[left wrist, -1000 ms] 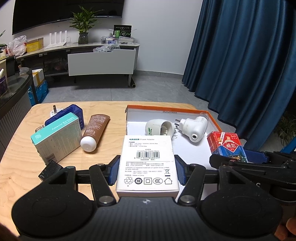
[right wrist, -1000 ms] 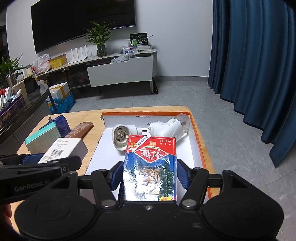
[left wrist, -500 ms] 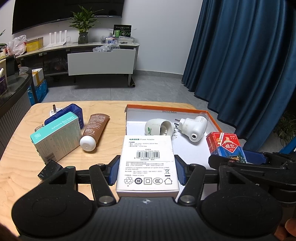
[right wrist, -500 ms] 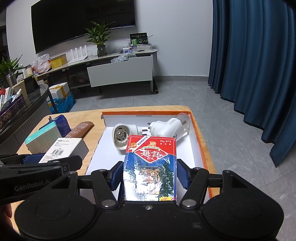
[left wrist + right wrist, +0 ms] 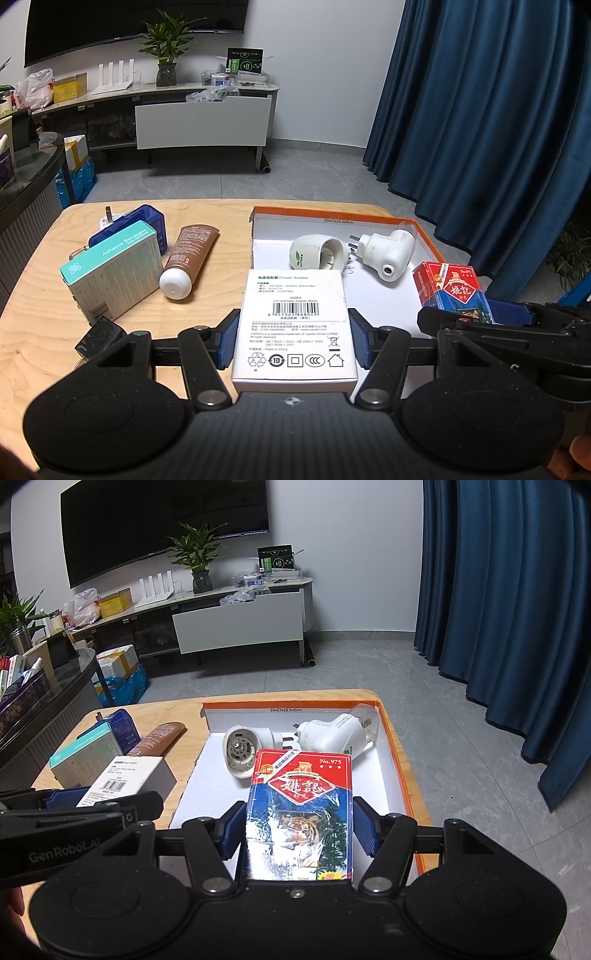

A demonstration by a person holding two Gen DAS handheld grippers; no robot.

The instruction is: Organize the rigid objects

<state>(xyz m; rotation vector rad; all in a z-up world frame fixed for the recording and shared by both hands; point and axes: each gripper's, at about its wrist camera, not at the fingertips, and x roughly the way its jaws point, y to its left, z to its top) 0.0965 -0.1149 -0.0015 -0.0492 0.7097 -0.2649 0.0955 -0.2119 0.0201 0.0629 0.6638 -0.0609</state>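
My left gripper (image 5: 293,341) is shut on a white power adapter box (image 5: 293,325), held over the left front edge of the orange-rimmed white tray (image 5: 332,218). My right gripper (image 5: 299,829) is shut on a red and blue card box with a tiger picture (image 5: 301,808), held over the tray's (image 5: 391,738) front part. Two white plug-in devices (image 5: 319,253) (image 5: 388,253) lie at the tray's back. The card box also shows in the left wrist view (image 5: 452,291), and the adapter box in the right wrist view (image 5: 125,779).
On the wooden table (image 5: 37,343) left of the tray lie a teal bandage box (image 5: 110,269), a blue box (image 5: 136,229), a brown tube with a white cap (image 5: 186,260) and a small black block (image 5: 99,338). The table's far edge drops to grey floor; blue curtains hang at the right.
Both grippers have crept slightly forward and down over the tray with their boxes still held. Nothing on the table has moved.
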